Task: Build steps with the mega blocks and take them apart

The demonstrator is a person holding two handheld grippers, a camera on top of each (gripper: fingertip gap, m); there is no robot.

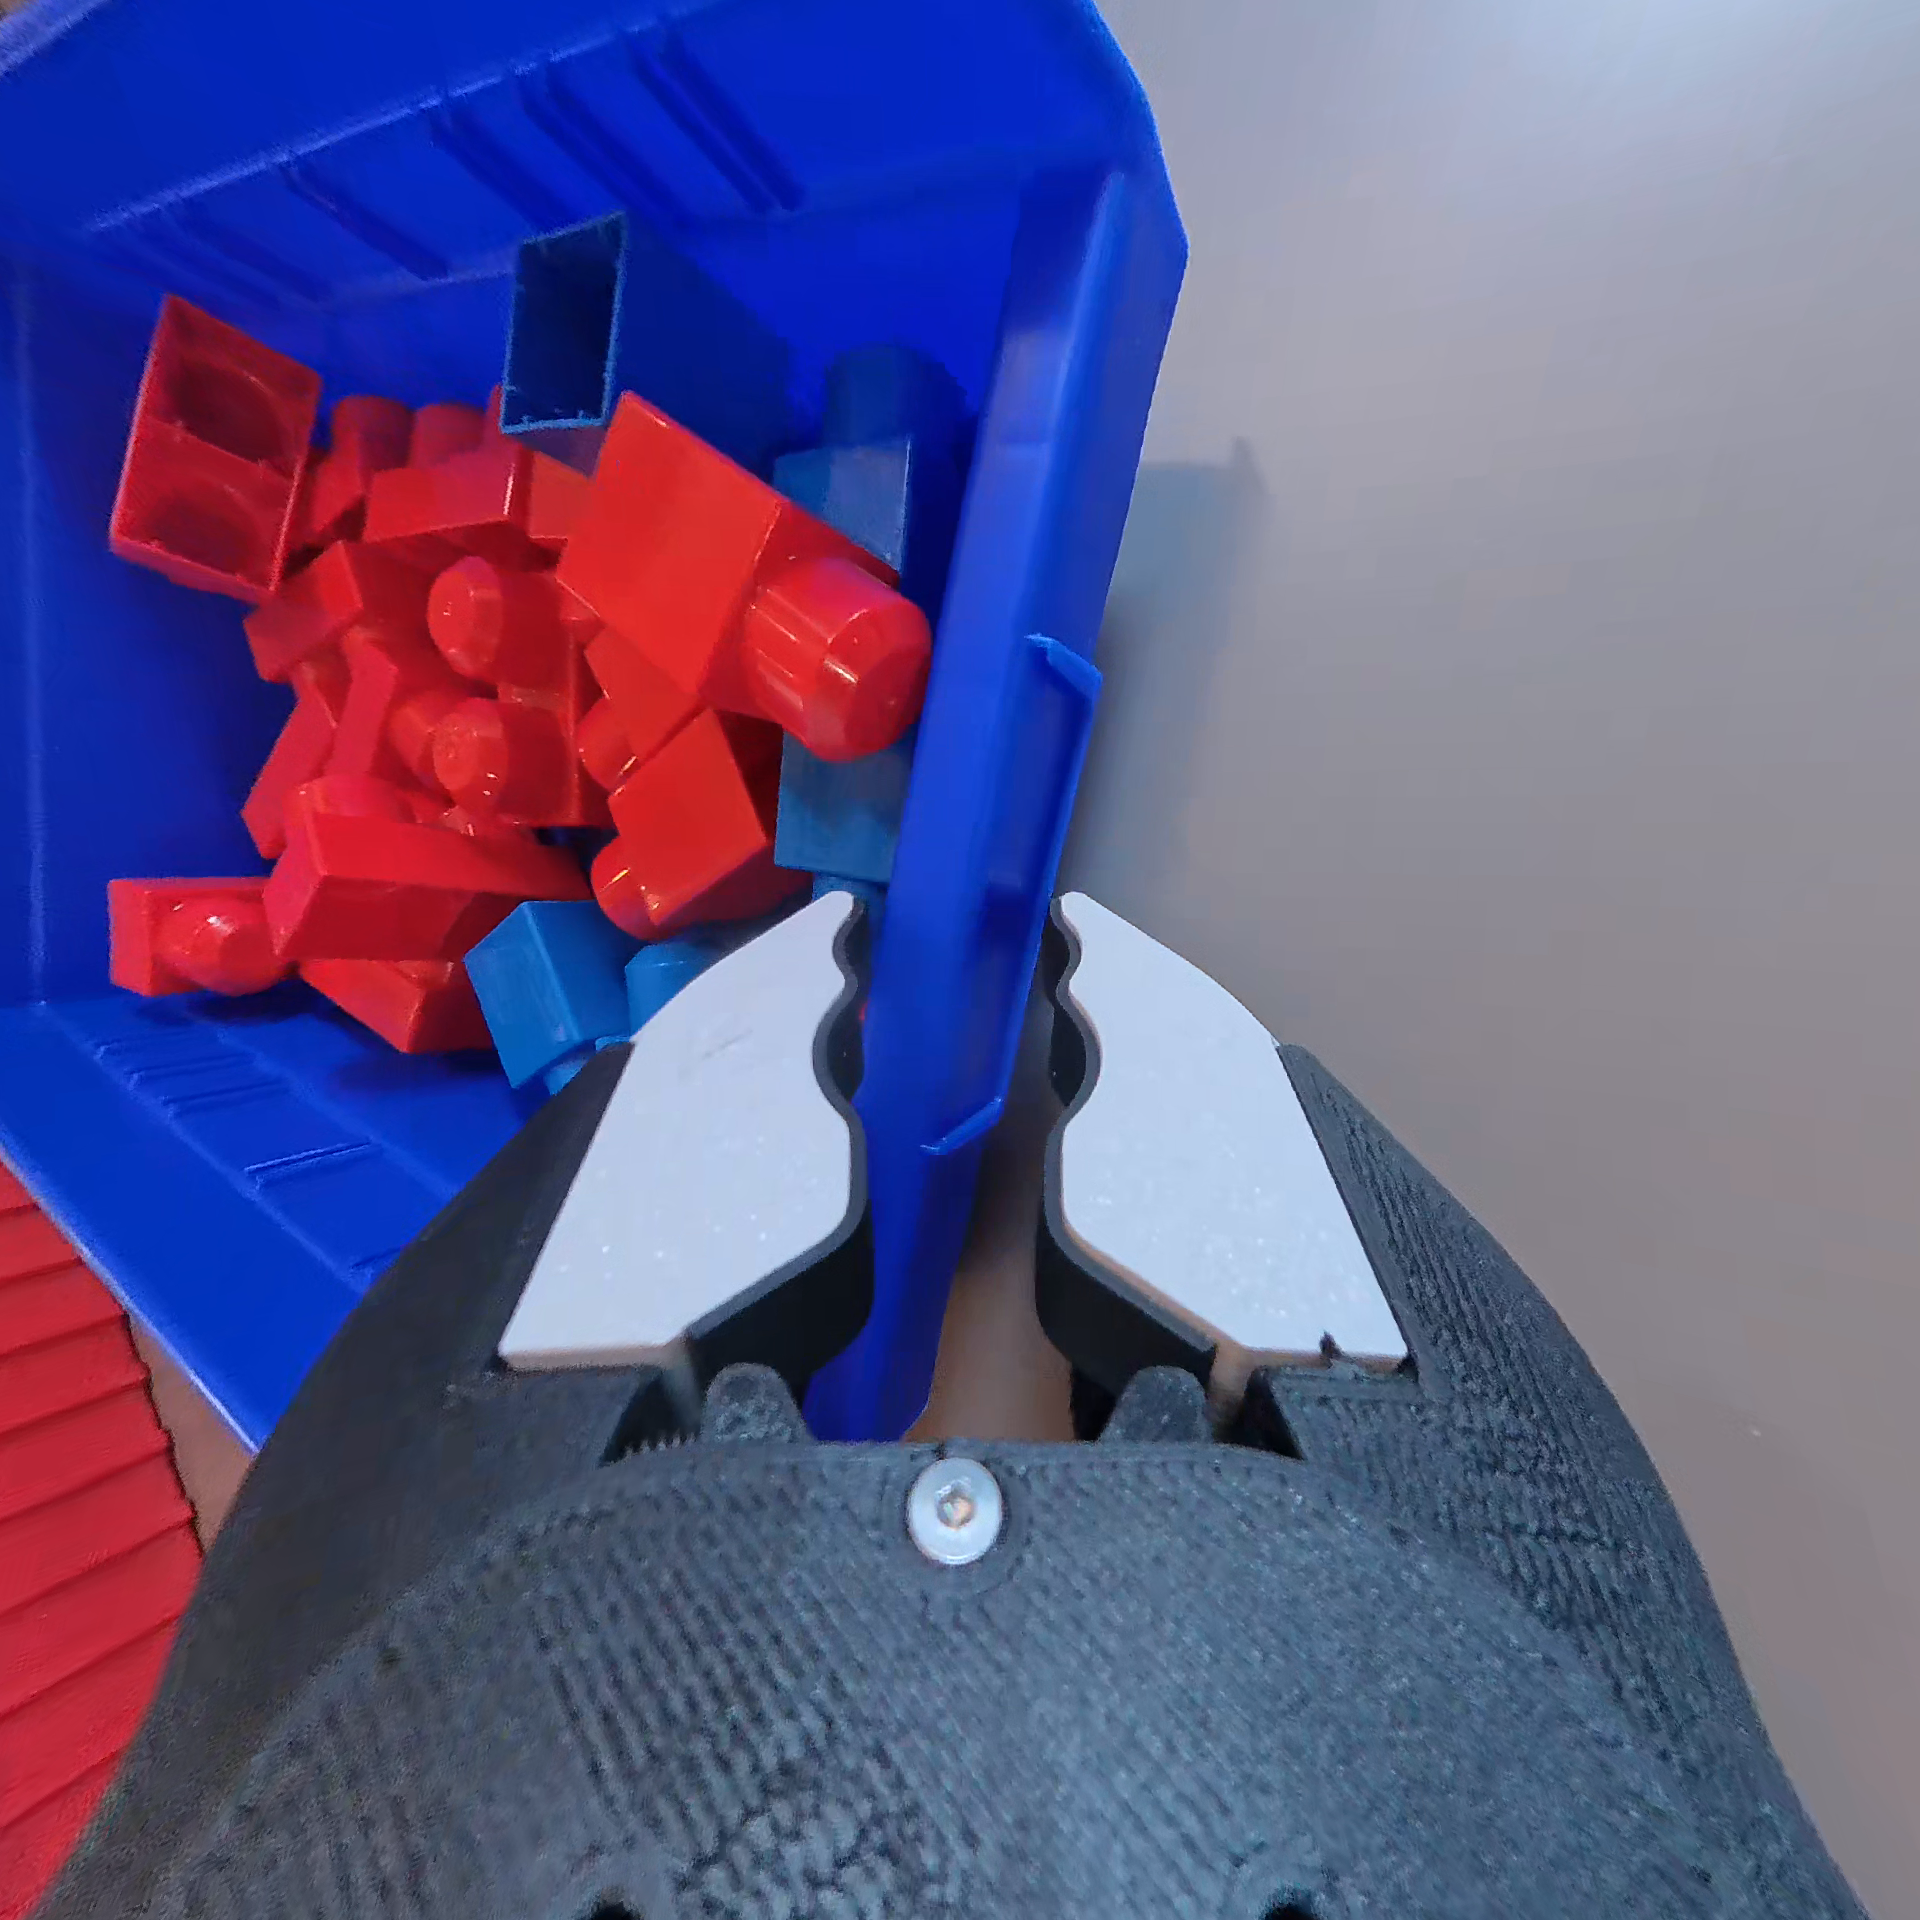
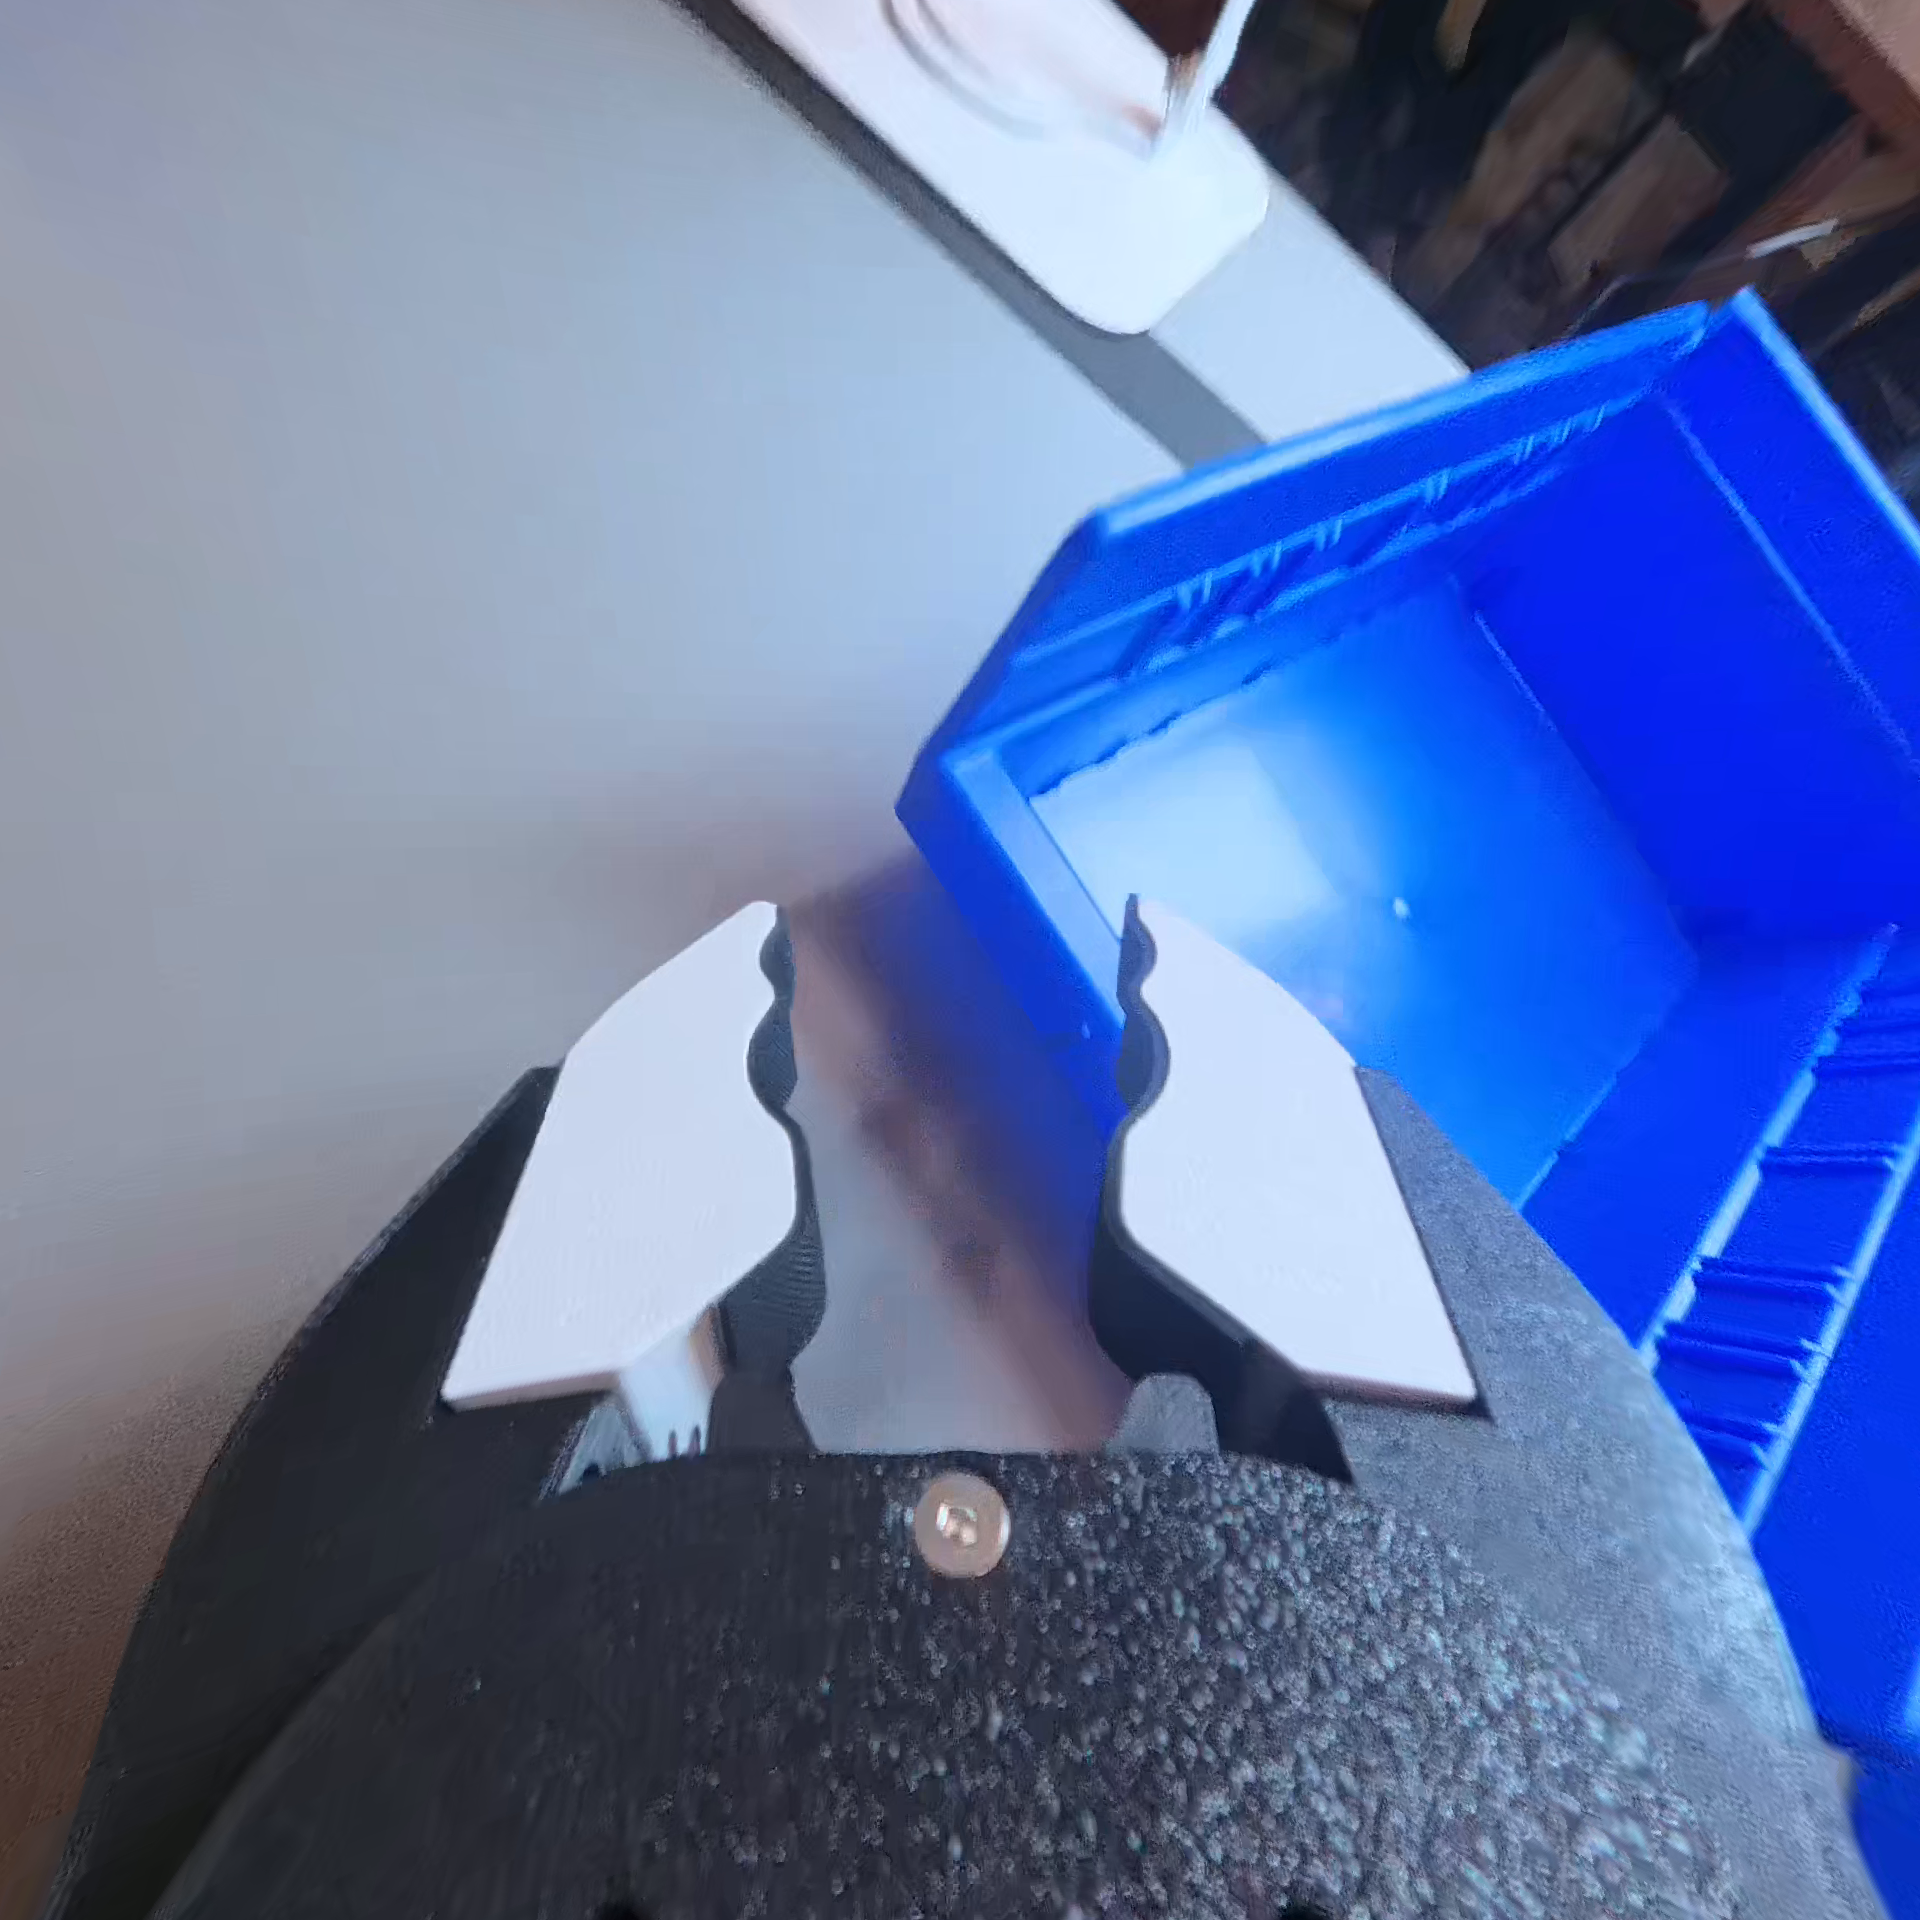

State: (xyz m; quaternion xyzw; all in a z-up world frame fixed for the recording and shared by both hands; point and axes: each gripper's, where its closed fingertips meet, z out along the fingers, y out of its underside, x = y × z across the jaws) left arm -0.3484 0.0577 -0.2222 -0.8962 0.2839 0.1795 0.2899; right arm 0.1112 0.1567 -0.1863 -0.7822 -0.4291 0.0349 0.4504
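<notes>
Left gripper [image 1: 956, 935] straddles blue bin [image 1: 997, 727] wall unclenched; right gripper [image 2: 951, 935] spread, empty.

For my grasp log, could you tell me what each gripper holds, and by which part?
The left gripper straddles the blue plastic bin side wall, not visibly clamped. The right gripper holds nothing.

Blocks [image 1: 665, 582]: glossy red plastic, some matt blue
Bin [image 1: 997, 644]: smooth, ribbed blue plastic
Left gripper [image 1: 951, 1039]: rough, grainy black printed plastic body; matt pale grey finger faces
Screw [image 1: 954, 1519]: shiny metal
Counter [image 1: 1558, 727]: smooth, matt grey
</notes>
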